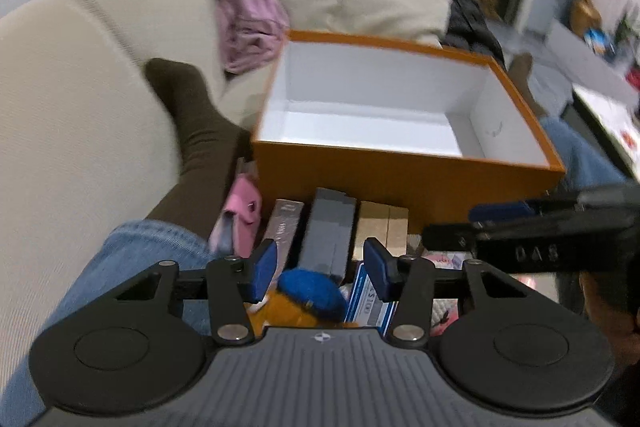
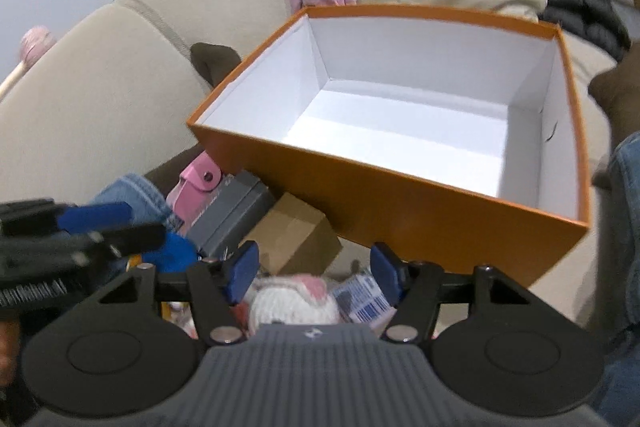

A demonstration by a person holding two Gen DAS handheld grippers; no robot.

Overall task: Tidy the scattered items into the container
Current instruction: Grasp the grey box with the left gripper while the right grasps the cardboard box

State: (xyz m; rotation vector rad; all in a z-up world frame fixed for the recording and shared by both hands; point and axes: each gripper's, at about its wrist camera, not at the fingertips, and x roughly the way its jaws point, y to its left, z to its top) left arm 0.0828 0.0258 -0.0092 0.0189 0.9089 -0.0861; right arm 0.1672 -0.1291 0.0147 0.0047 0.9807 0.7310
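While both tongs (image 1: 320,271) (image 2: 316,273) gape empty, rigid orange box (image 2: 400,203) with smooth white walls, fuzzy blue toy (image 1: 312,291), knitted white plush (image 2: 294,301).

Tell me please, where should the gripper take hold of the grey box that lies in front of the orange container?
Grip the grey box across its two long sides, near the middle, coming down from above. It lies flat and narrow between a printed box and a brown carton, so those neighbours probably leave little room for the fingers.
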